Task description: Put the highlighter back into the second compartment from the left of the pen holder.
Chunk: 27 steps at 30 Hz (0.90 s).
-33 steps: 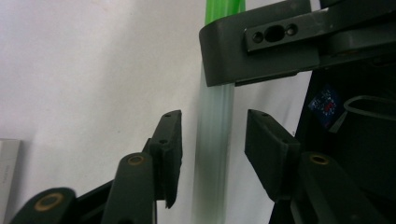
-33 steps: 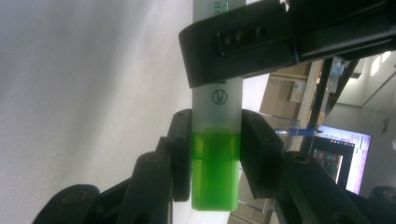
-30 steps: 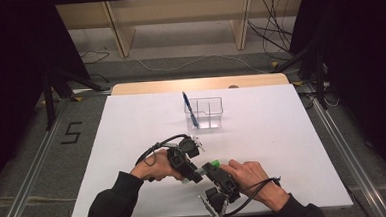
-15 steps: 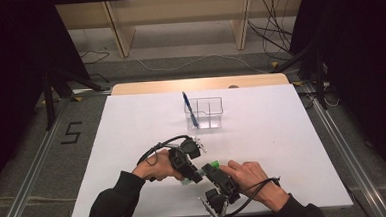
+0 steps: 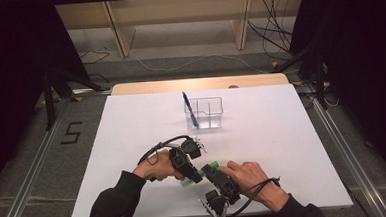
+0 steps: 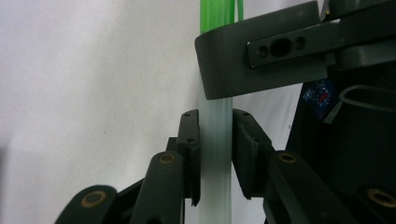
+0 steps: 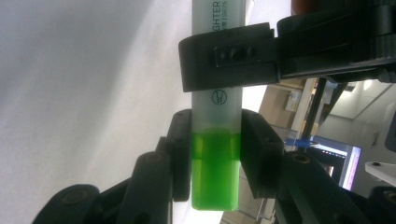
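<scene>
A highlighter with a cloudy white barrel (image 6: 215, 154) and a green cap (image 7: 215, 168) is held just above the white table between both hands. My left gripper (image 6: 215, 116) is shut on the barrel. My right gripper (image 7: 215, 116) is shut on the green cap. Seen from the high view, the left gripper (image 5: 193, 177) and right gripper (image 5: 211, 171) meet near the table's front edge, with the green cap (image 5: 213, 165) showing between them. Each gripper view has the other gripper's jaw crossing the highlighter higher up.
A clear plastic organizer (image 5: 204, 113) stands at the middle back of the white table (image 5: 282, 134), with a blue pen (image 5: 189, 108) leaning in its left compartment. A wooden edge (image 5: 199, 83) runs along the far side. Cables trail from both grippers.
</scene>
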Tool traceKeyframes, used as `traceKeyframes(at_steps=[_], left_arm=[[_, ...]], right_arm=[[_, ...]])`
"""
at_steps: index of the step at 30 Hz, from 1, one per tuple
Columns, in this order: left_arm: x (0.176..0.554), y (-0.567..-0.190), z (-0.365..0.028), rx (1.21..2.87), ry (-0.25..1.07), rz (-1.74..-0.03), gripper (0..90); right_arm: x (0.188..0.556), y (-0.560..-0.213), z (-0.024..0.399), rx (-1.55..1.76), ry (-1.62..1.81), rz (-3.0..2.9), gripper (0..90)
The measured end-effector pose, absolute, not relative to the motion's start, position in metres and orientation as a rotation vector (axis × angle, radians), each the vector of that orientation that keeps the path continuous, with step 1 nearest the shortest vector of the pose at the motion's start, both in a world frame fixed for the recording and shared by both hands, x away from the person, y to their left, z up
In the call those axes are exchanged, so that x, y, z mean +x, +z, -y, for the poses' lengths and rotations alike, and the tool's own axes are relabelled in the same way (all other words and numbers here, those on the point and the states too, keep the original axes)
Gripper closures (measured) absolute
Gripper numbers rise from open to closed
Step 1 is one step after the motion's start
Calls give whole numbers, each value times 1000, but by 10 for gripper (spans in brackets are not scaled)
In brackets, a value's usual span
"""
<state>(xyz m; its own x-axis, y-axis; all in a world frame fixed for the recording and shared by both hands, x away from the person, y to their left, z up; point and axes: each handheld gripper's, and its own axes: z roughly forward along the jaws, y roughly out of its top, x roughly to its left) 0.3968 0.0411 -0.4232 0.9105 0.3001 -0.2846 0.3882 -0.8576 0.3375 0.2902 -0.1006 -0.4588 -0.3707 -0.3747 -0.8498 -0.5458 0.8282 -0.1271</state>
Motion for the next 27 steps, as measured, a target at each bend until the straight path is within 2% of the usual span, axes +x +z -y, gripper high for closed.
traceKeyframes(at_steps=[6, 13, 21, 27], left_arm=[[396, -421, -41, 2662, -305, -501, 763], [401, -417, -48, 2601, -255, -568, 764], [411, -410, -63, 2494, -139, -690, 763], [415, -405, -70, 2371, -24, -787, 763]], right_arm=[[290, -457, 102, -661, 201, -2017, 643], [291, -448, 106, -587, 243, -2005, 442], [299, -428, 120, -209, 547, -2140, 344], [313, -423, 135, 110, 742, -2224, 323]])
